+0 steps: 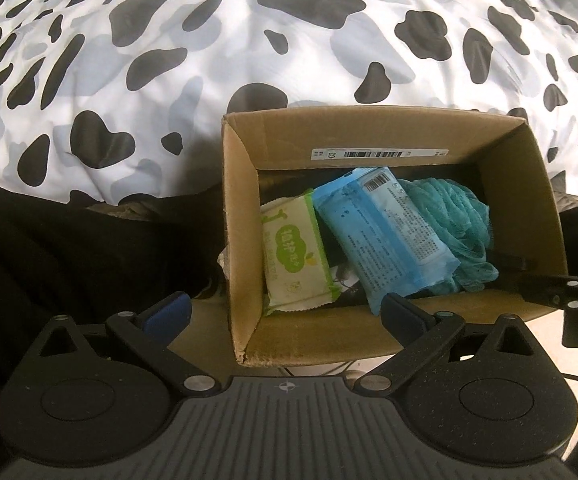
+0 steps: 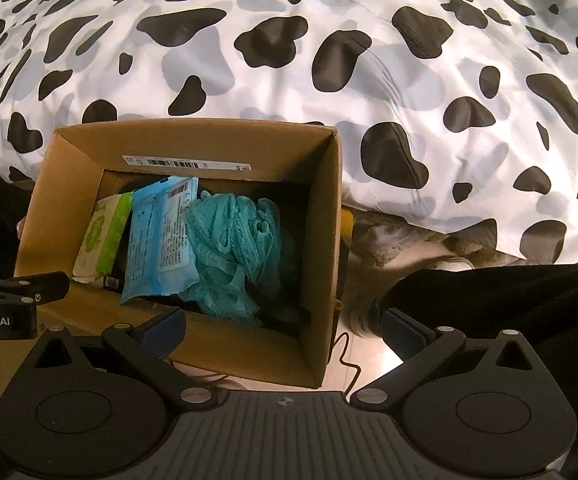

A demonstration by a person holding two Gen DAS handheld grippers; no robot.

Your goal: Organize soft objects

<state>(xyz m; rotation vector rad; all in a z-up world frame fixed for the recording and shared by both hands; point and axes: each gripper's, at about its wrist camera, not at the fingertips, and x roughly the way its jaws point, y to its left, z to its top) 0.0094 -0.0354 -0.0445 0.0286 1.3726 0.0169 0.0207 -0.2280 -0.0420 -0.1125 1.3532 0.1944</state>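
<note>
left gripper (image 1: 283, 314) released, jaws spread wide and empty over the near rim of the cardboard box (image 1: 369, 132); right gripper (image 2: 283, 322) likewise spread and empty; inside the box lie a green wipes pack (image 1: 295, 260), a blue wipes pack (image 1: 385, 232) and a teal mesh sponge (image 2: 237, 248); cow-print duvet (image 2: 409, 80) behind.

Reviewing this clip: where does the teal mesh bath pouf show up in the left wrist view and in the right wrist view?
Left wrist: the teal mesh bath pouf lies at the right end of the cardboard box, right of centre.
Right wrist: the pouf fills the box's middle, left of centre.
Shared landmark: the blue wipes pack leans against the pouf's left side in both.
</note>
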